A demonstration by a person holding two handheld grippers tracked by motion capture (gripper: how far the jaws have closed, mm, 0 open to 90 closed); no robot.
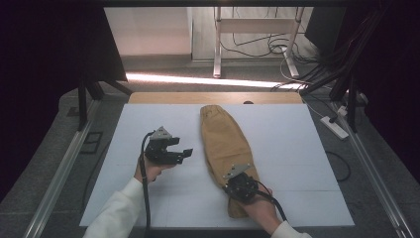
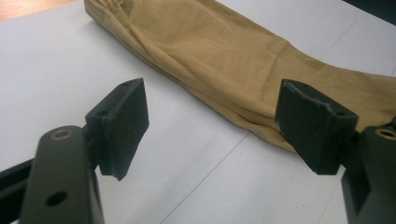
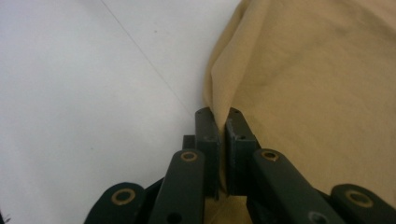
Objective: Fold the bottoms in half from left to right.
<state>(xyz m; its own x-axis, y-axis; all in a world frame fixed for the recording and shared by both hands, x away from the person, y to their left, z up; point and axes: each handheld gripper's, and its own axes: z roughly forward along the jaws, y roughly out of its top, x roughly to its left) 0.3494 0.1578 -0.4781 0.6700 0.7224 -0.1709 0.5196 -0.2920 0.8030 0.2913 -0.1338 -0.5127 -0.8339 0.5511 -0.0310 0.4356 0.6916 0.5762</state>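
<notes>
Dim room, dark curtains at both sides, lit floor strip and cables at the back. White bench (image 1: 307, 148) fills the middle, wooden strip along its far edge.

Near edge, right of centre: right hand-held gripper (image 1: 236, 184) in the person's right hand, clenched on the near end of the tan cloth (image 1: 225, 144). In the right gripper view its jaws pinch a raised fold at the cloth's left edge (image 3: 219, 100), fabric squeezed between the two pads, rest of the cloth spreading to the right.

Left of centre, a bit farther in: left hand-held gripper (image 1: 184, 153) in the person's left hand, white sleeve (image 1: 119, 213) coming from the near edge. Jaws released, spread wide, nothing between them, pointing toward the cloth's left side. In the left gripper view the pads (image 2: 122, 123) hang above bare bench, cloth just beyond them, not touching.

Cloth is a long narrow piece, lying flat down the bench centre, running from near the near edge to close by the far edge. Far end is bunched and wrinkled.
</notes>
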